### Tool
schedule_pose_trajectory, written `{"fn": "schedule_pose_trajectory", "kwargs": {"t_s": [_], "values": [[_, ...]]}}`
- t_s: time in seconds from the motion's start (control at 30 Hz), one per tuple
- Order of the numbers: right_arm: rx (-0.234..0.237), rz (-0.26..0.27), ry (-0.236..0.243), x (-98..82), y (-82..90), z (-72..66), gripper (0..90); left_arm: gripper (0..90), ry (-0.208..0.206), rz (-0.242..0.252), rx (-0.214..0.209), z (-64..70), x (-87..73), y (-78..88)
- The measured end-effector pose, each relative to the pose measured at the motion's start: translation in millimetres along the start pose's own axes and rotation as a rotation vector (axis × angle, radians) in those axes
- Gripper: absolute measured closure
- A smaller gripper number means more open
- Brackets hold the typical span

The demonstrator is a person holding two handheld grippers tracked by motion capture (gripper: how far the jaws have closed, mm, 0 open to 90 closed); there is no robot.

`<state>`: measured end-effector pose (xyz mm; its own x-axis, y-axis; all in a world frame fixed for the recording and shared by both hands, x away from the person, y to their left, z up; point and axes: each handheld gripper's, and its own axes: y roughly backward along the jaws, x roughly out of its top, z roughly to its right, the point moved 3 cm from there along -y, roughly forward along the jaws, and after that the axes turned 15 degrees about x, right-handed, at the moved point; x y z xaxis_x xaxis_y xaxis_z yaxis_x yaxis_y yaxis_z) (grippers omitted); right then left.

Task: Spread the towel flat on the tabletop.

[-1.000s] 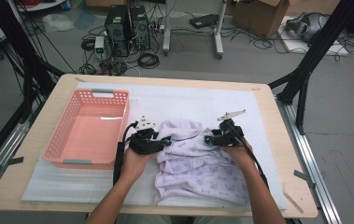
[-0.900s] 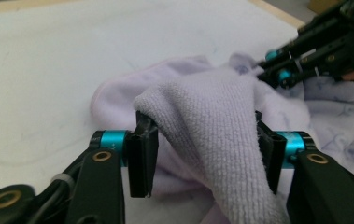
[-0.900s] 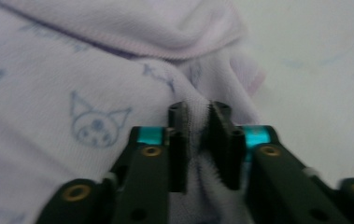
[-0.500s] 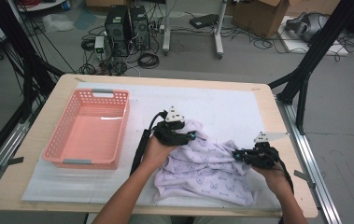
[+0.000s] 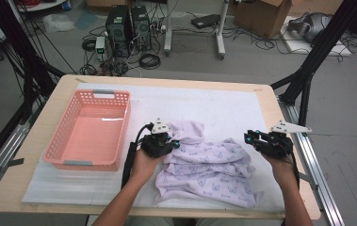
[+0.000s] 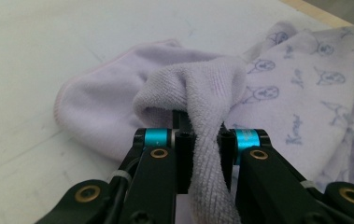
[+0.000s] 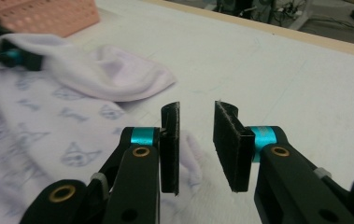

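Note:
A lilac towel (image 5: pixel 209 165) printed with small animal figures lies crumpled on the white mat, in front of the person. My left gripper (image 5: pixel 175 143) sits at the towel's far left corner. Its jaws have just been closing and are shut on an upright fold of the towel (image 6: pixel 300 93), which is pinched between the left gripper's (image 6: pixel 205 140) pads. My right gripper (image 5: pixel 249 138) hovers just off the towel's right edge. Its jaws have just been opening, and the right gripper (image 7: pixel 195 140) stands open with only mat showing in the gap. The towel (image 7: pixel 48 126) lies to its left.
A pink plastic basket (image 5: pixel 112 92) with nothing in it stands on the left part of the table. The white mat (image 5: pixel 223 108) runs bare behind the towel. The table's right edge (image 5: pixel 303 160) is close to the right hand. Cables and equipment lie on the floor beyond.
The right gripper left the towel's far edge, swung out to the right side and opened. The left gripper shifted right, then back left, and closed on a fold of the towel.

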<state>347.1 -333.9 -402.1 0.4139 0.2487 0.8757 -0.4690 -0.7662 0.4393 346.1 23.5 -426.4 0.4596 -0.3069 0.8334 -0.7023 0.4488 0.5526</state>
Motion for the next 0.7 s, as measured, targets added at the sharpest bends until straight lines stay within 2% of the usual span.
{"fn": "schedule_pose_trajectory", "kwargs": {"t_s": [0.2, 0.27, 0.37, 0.47, 0.5, 0.57, 0.6, 0.63, 0.7], "values": [[0.016, -0.127, -0.005, 9.4, -62.5, 5.5, 75.1, 83.0, 0.003, 0.017, 0.023, -4.3, -12.3, 7.0], [0.031, -0.192, -0.007, 8.8, -86.1, 5.7, 75.0, 83.0, 0.014, 0.026, 0.023, -6.2, -15.1, 8.5], [0.096, -0.282, -0.003, 4.7, -116.0, -1.8, 76.0, 82.9, 0.022, 0.038, 0.009, -8.8, -17.6, 11.1], [0.165, -0.347, 0.010, -3.0, -132.8, -12.2, 76.4, 82.9, 0.019, 0.049, 0.004, -10.2, -20.8, 14.3], [0.162, -0.348, 0.024, -4.0, -135.4, -14.5, 75.3, 82.8, 0.025, 0.050, 0.003, -10.6, -22.0, 14.9], [0.216, -0.335, 0.016, -2.8, -137.3, -19.1, 76.0, 82.8, 0.034, 0.054, 0.007, -11.9, -23.5, 15.0], [0.225, -0.340, 0.027, -2.6, -139.3, -22.3, 73.7, 82.8, 0.037, 0.058, 0.009, -12.3, -23.9, 15.3], [0.240, -0.349, 0.021, -3.2, -142.0, -25.8, 67.3, 82.8, 0.037, 0.059, 0.009, -12.7, -24.3, 15.7], [0.274, -0.333, -0.004, -1.8, -145.7, -31.0, 63.7, 82.8, 0.033, 0.058, 0.014, -13.2, -24.4, 15.9]]}}
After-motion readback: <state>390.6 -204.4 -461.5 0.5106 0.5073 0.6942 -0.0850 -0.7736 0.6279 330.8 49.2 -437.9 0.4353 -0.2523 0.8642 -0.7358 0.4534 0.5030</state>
